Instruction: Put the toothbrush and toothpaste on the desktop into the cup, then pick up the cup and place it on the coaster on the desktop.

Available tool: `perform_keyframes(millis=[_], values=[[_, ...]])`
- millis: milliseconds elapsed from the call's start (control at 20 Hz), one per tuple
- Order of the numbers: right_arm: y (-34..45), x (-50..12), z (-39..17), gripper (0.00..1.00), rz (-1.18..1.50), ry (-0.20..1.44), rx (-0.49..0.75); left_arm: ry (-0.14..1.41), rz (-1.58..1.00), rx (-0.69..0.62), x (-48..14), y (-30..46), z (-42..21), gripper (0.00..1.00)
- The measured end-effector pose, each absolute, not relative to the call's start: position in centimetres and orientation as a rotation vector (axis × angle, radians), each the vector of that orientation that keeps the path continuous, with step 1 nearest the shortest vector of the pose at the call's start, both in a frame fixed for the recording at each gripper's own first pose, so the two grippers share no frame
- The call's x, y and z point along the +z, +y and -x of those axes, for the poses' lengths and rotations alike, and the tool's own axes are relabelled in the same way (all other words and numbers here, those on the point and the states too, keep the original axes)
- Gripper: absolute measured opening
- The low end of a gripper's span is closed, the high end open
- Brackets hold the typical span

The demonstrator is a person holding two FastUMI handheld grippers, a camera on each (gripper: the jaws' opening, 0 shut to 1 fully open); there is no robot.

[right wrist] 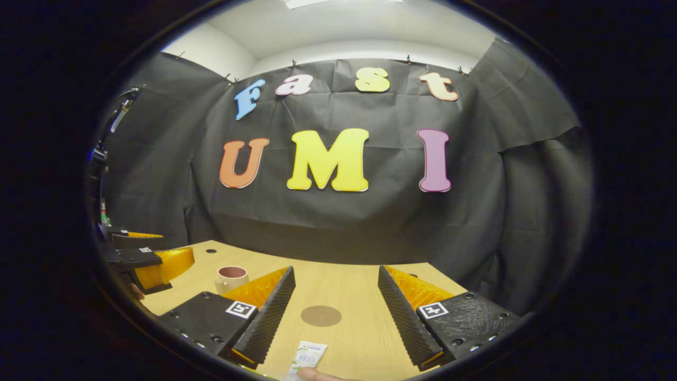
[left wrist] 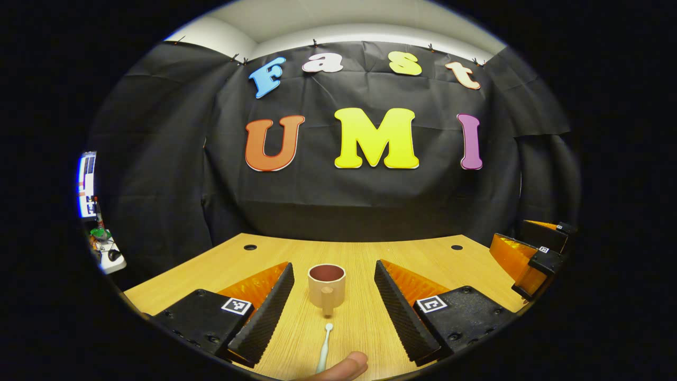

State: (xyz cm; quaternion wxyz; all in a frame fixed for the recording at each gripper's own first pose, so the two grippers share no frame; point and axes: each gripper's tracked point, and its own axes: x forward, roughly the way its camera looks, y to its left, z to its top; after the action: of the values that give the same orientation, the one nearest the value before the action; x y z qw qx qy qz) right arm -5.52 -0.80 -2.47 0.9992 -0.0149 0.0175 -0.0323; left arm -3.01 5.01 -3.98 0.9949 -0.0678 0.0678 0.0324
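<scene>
In the left gripper view a beige cup [left wrist: 327,286] stands upright on the wooden desk [left wrist: 365,254], handle toward me, centred between the tips of my open left gripper [left wrist: 333,265]. A pale toothbrush [left wrist: 323,348] lies on the desk in front of the cup, nearer to me, with a person's fingertip [left wrist: 344,367] beside its handle. In the right gripper view my right gripper [right wrist: 336,270] stands open over a round brown coaster [right wrist: 321,316]. A white toothpaste tube [right wrist: 307,359] lies at the near edge, touched by a fingertip [right wrist: 317,374]. The cup [right wrist: 231,279] sits far left.
The right gripper [left wrist: 537,251] shows at the desk's right edge in the left gripper view, and the left gripper [right wrist: 140,256] at the left edge in the right gripper view. Two cable holes [left wrist: 250,247] mark the desk's back. A side table with clutter [left wrist: 106,248] stands far left.
</scene>
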Motion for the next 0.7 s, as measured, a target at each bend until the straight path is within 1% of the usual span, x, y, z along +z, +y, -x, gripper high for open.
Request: perform_keyframes(millis=[200,250,400,550,600,700], values=[[-1.1,-4.4,6.0,0.98,0.026,0.064,-0.068,0.246,0.185,0.051,-8.4,5.2,3.2,0.98],[-1.0,-5.1,6.1,0.95,0.028,0.075,-0.067,0.262,0.178,0.055,-9.3,5.5,3.2,0.98],[-0.8,-7.0,6.5,0.95,0.033,0.115,-0.064,0.333,0.178,0.054,-12.6,5.9,2.9,0.98],[-0.1,-9.3,7.1,0.95,0.038,0.163,-0.045,0.436,0.198,0.026,-16.0,5.1,3.2,0.97],[0.1,-9.9,7.1,0.98,0.040,0.175,-0.040,0.466,0.187,0.019,-17.0,4.9,3.3,0.97],[0.3,-11.2,7.4,0.98,0.040,0.202,-0.028,0.516,0.143,0.014,-18.6,5.0,3.6,0.97]])
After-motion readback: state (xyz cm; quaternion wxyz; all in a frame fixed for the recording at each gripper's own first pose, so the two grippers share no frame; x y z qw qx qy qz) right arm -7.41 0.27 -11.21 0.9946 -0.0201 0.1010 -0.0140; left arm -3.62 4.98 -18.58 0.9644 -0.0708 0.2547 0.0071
